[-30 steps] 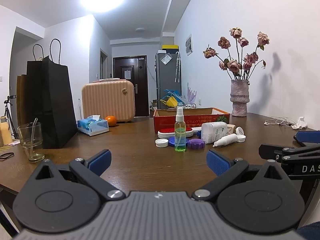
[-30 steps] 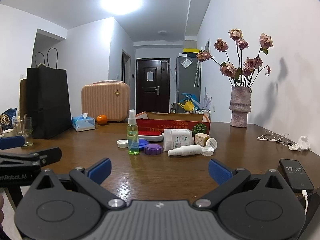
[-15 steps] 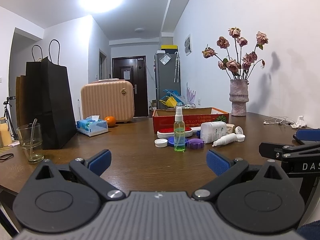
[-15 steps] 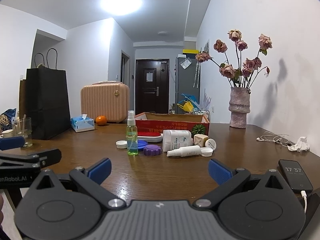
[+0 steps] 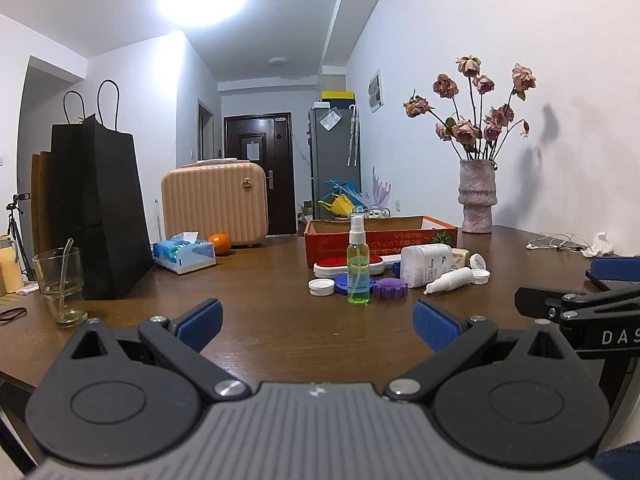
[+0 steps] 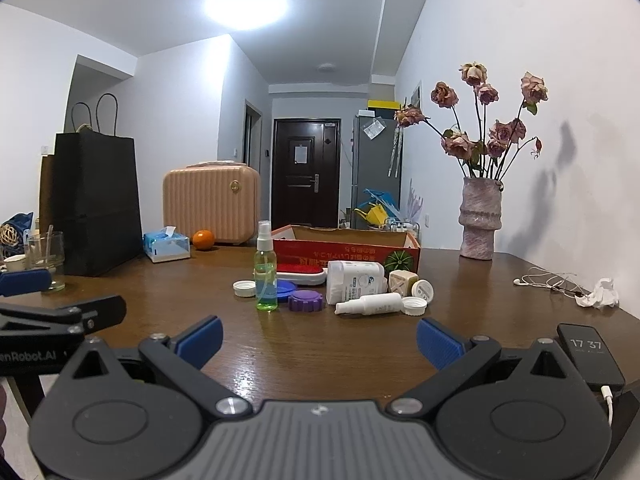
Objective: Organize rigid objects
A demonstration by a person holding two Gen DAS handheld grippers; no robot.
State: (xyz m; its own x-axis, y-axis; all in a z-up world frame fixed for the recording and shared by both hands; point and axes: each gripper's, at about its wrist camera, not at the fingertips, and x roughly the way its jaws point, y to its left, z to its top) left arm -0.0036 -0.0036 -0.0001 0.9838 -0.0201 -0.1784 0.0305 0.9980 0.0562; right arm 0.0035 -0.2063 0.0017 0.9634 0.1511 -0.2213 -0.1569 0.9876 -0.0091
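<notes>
Brown and glossy, the wooden table (image 5: 256,320) carries a small heap of hard items near its middle, just in front of an open red cardboard box (image 5: 380,232), which I judge to be where they belong. Counting the heap in the right wrist view: one spray bottle (image 6: 266,276) with green liquid, standing upright; one white pill bottle (image 6: 354,282) on its side; one small white dropper bottle (image 6: 370,304) lying flat in front of it; three loose white caps, one at the left (image 6: 244,288) and two at the right; one blue lid (image 6: 286,290); one purple ridged lid (image 6: 306,301); one red-topped white case (image 6: 302,271) against the box; and one small beige cube (image 6: 400,282). Nothing looks to be in the box yet, though its floor is hidden, so the sorting seems to be at its opening step. Both tools hang well short of the heap: the left gripper (image 5: 316,320) and the right gripper (image 6: 318,338) each have their blue pads spread wide and hold nothing. The next move probably calls for reaching forward to the nearest piece, likely the upright spray bottle, squaring the pads on its sides without tipping it. Farther out stand one vase (image 6: 480,220) of dried roses, one black paper bag (image 5: 96,216), one drinking glass (image 5: 62,284), one tissue box (image 5: 184,252), one orange (image 5: 219,243), one peach suitcase (image 5: 214,204), and one phone (image 6: 590,356) by the near right edge.
</notes>
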